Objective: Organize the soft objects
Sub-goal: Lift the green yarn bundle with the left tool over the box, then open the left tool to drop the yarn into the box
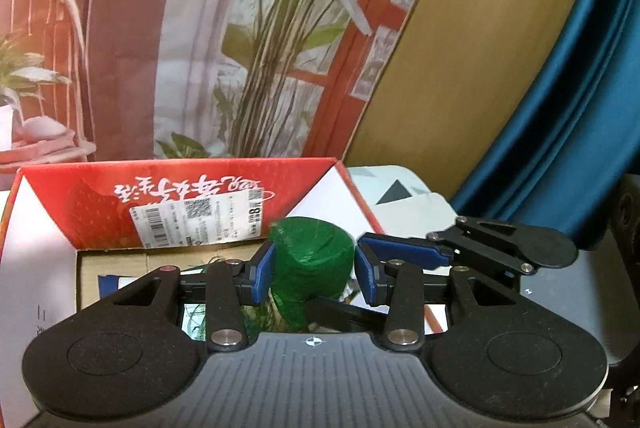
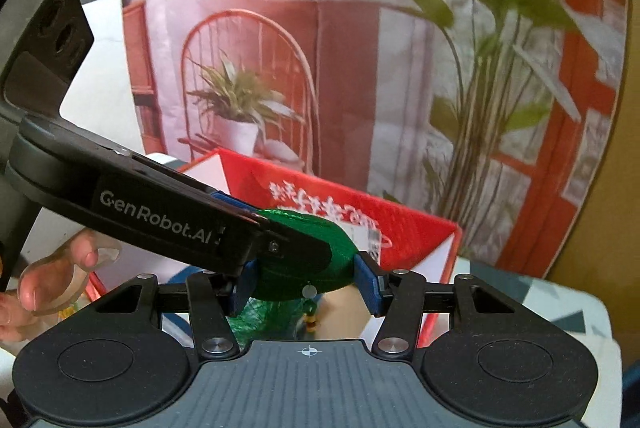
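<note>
The green mesh bundle (image 1: 310, 260) hangs above the open red box (image 1: 168, 204), with both grippers converging on it. The left gripper (image 1: 314, 274) has its jaws spread around the bundle's upper lobe, pads just beside it or lightly touching; whether they pinch cannot be told. The right gripper (image 2: 306, 280) straddles the same lobe from the other side, its jaws likewise spread close against it. The bundle's long axis runs downward towards the box interior.
</note>
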